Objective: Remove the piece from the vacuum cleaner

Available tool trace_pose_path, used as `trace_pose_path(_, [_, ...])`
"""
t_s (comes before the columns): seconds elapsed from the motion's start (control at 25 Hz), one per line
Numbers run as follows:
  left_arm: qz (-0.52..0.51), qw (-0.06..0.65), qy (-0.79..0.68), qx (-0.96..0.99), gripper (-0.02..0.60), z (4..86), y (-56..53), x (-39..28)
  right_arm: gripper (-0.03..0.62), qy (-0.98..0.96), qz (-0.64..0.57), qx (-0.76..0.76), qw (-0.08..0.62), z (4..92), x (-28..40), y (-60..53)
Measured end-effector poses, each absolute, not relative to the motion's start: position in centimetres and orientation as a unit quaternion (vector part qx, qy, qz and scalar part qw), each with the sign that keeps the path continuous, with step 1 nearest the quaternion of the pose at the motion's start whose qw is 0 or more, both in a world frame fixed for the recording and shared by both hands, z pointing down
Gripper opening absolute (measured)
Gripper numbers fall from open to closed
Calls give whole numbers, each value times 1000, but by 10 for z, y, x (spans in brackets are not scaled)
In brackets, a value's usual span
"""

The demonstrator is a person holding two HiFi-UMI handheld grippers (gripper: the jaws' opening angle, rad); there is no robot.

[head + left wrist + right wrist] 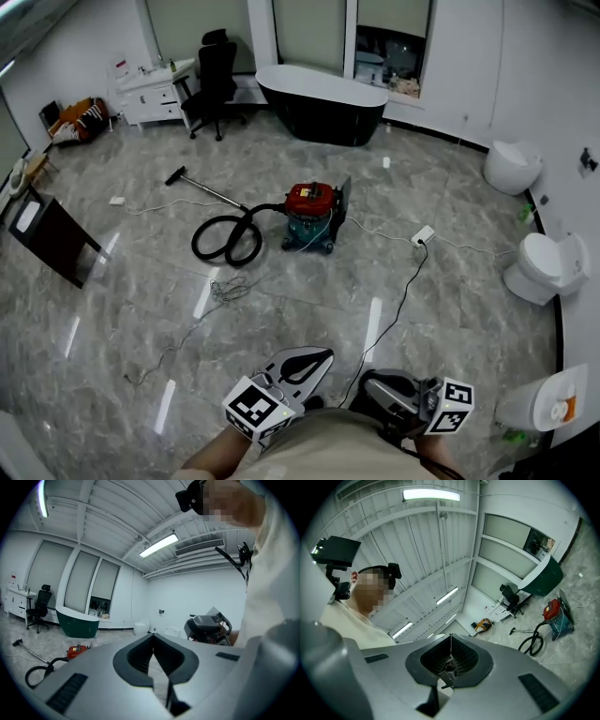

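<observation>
Black hose (228, 239) lies coiled on the grey floor (141, 309), and just at its right stands the red vacuum cleaner (311, 217), well apart from the person. Near the body, the left tongs (314, 361) are together and empty, and the right tongs (375, 386) also. I judge the step is the approach: come close, avoid the cables (398, 300), and open the tongs before reaching.

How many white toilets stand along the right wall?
3: the far toilet, the middle toilet, and the near toilet, partly cut off at the edge. Others may be hidden.
</observation>
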State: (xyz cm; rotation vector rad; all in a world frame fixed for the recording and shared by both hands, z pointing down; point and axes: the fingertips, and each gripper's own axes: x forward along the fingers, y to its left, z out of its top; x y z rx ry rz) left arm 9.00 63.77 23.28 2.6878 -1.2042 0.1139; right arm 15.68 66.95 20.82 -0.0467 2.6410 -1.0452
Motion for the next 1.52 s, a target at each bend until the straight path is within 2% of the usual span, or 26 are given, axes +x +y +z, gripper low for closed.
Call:
trace_pose_path(0.24, [53,93,-439,892,3,232,602,115,2,912,-377,12,163,209,183,619])
trace_pose_path(0.6, [84,68,-438,893,3,225,516,216,2,906,-378,10,191,214,278,524])
trace_pose_path(0.84, [110,83,-459,878,3,238,480,255,2,909,-379,43,167,224,313,488])
trace_pose_path(1.52, [121,74,-462,875,3,242,419,277,3,911,-378,39,158,237,335,431])
